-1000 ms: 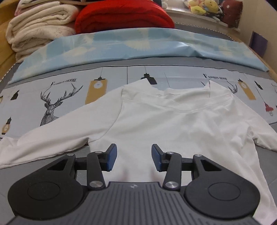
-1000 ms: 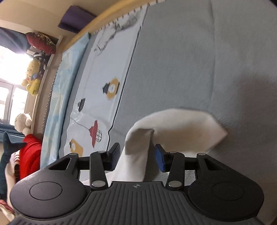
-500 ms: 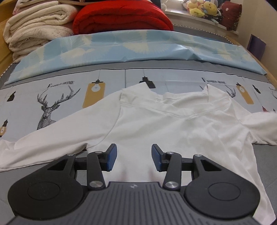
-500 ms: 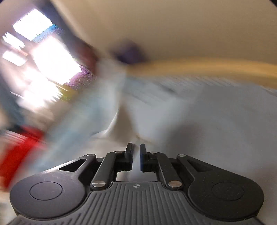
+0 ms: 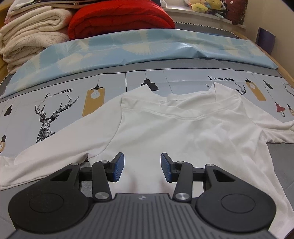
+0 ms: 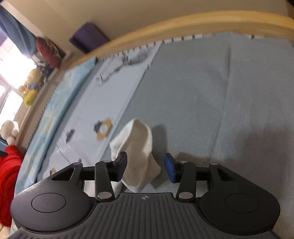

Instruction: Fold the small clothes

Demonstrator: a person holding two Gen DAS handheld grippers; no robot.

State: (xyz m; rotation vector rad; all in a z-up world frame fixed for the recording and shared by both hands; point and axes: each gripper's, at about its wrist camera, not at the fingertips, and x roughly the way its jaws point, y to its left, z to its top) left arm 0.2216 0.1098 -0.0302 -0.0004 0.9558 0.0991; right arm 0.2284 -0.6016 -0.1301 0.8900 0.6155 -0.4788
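Having just been opened, the right tool point(image 6: 145, 166) straddles a raised sleeve end point(image 6: 136, 154), apparently released for straightening; the left tool point(image 5: 140, 168) is held open, gripping nothing, above the white shirt point(image 5: 165, 136), spread flat on the bed point(image 6: 229, 101).

You've got the grey bed point(image 5: 286, 156) w/ a white shirt point(image 5: 165, 136) flat mid-frame, printed sheet point(image 5: 55, 103) under its top, red quilt point(image 5: 119, 16) and cream blankets point(image 5: 29, 33) upper left.
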